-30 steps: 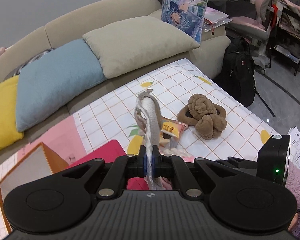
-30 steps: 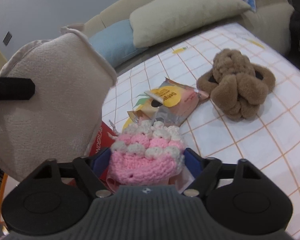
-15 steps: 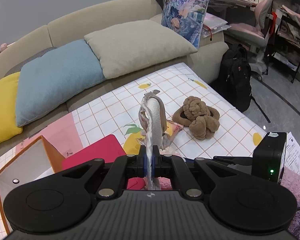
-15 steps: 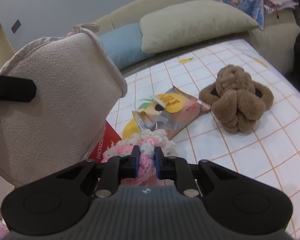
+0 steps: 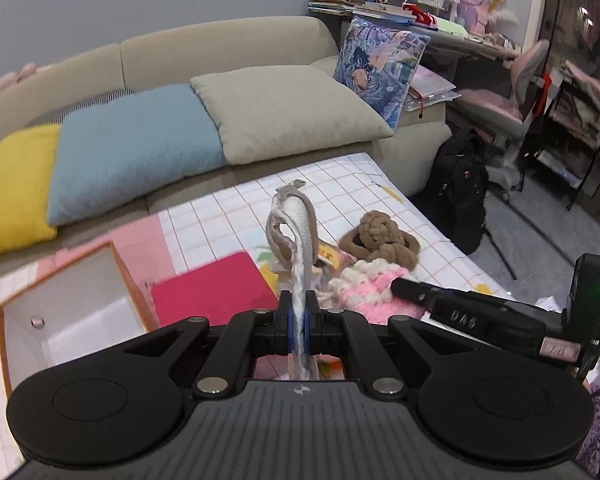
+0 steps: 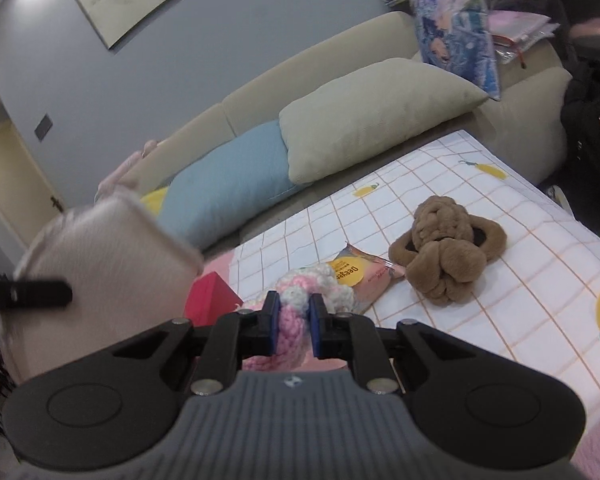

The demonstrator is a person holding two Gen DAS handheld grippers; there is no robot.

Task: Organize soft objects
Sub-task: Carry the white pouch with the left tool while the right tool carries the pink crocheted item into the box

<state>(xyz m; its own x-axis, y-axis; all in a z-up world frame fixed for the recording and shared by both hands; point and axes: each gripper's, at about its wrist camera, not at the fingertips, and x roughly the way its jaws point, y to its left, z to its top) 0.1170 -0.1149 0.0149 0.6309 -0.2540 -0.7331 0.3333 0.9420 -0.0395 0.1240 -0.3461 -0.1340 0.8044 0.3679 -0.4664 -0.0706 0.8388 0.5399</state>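
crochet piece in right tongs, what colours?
Pink and white crochet piece, pinched shut in the right tongs. Clearest in the right wrist view.

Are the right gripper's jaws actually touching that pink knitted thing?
Touching. The right wrist view shows the right gripper with both jaws pressed into the pink knitted thing.

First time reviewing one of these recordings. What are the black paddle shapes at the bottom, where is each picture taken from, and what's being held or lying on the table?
The black shapes are handheld two-finger grippers, one in each of a person's hands. Each carries a fisheye camera looking forward along its fingers, so each picture is one gripper's own view.

The left gripper is shut on a beige fabric pouch, seen edge-on. The right gripper is shut on a pink and white crocheted piece.

On the checked tablecloth lie a brown plush knot and a snack packet. The left view also shows a red box and an open orange-edged box. A sofa with cushions stands behind.
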